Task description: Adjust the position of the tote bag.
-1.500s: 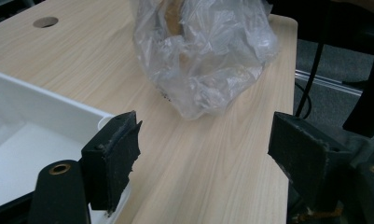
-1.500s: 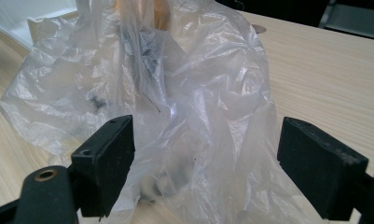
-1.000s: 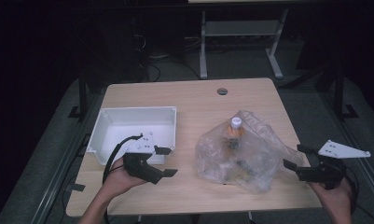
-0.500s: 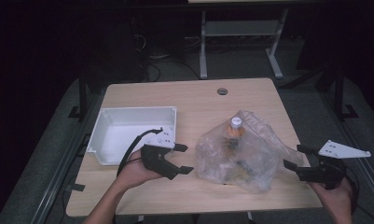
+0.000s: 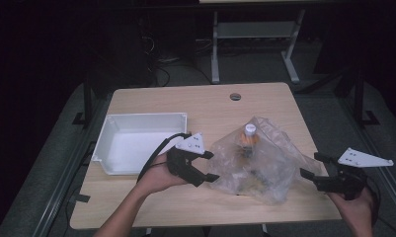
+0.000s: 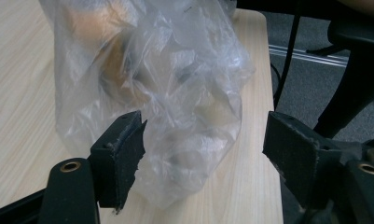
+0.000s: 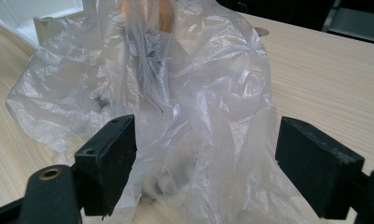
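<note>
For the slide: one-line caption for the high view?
Two hand-held grippers, left gripper and right gripper, both open, flank a clear plastic bag beside a white bin on a wooden table.

The left tool [image 5: 209,166], at lower centre-left of the high view, is black with two angular jaws, a pale grey three-cornered plate on top dotted with small holes, and a black cable looping behind. The right tool [image 5: 309,165], at lower right, matches it in colour and plate. In both gripper views the jaw pads are matte black with rough, worn edges, and brass-coloured ringed holes sit below them. Both forearms are bare, without sleeves.
</note>
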A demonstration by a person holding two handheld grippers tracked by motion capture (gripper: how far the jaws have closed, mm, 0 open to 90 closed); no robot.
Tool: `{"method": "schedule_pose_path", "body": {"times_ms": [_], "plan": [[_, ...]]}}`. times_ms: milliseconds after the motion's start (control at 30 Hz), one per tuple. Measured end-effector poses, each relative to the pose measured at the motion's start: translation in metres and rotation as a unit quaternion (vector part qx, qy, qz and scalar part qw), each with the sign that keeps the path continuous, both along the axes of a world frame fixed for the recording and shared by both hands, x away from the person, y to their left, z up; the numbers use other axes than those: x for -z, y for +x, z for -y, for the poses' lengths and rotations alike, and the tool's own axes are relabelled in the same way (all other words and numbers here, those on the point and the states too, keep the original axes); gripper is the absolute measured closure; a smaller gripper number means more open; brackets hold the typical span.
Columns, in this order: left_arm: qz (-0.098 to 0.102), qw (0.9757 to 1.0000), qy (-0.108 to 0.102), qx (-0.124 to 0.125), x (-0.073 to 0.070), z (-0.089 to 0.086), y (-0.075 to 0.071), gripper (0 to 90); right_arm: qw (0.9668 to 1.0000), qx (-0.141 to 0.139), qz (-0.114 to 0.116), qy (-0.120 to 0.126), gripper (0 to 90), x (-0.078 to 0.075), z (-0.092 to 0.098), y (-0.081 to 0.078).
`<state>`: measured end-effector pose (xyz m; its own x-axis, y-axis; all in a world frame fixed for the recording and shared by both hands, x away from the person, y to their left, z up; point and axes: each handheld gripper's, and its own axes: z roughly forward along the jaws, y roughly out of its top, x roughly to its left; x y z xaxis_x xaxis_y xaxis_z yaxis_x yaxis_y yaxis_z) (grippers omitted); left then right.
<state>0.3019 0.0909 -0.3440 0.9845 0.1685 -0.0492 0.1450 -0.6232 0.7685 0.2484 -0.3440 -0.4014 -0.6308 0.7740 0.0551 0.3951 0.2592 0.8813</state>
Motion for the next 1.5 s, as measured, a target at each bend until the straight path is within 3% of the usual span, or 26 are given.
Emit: {"method": "schedule_pose_path", "body": {"times_ms": [233, 700, 833, 1000, 1100, 1500], "plan": [[0.000, 1.0000, -0.004, 0.007, -0.006, 0.014, 0.007, 29.2, 1.0000, 0.004, -0.001, 0.005, 19.8, 0.000, 0.002, 0.000], [0.003, 0.9996, 0.014, 0.022, -0.011, 0.041, 0.020, 29.6, 0.9999, 0.006, 0.004, 0.008, 19.6, 0.000, 0.006, -0.002], [-0.003, 0.9997, 0.016, 0.019, -0.009, 0.046, 0.024, 29.9, 1.0000, 0.003, 0.003, 0.007, 19.5, 0.000, 0.006, -0.002], [0.013, 0.9995, 0.027, 0.007, -0.010, 0.051, 0.029, 26.9, 1.0000, 0.004, 0.004, 0.006, 19.5, 0.000, 0.007, -0.001], [0.009, 0.9997, 0.024, 0.004, -0.011, 0.054, 0.034, 26.7, 0.9999, 0.000, 0.002, 0.012, 19.6, 0.000, 0.007, -0.001], [0.010, 0.9987, 0.050, -0.010, -0.010, 0.063, 0.057, 30.4, 0.9999, -0.010, -0.004, 0.002, 19.9, 0.002, 0.005, 0.001]]}}
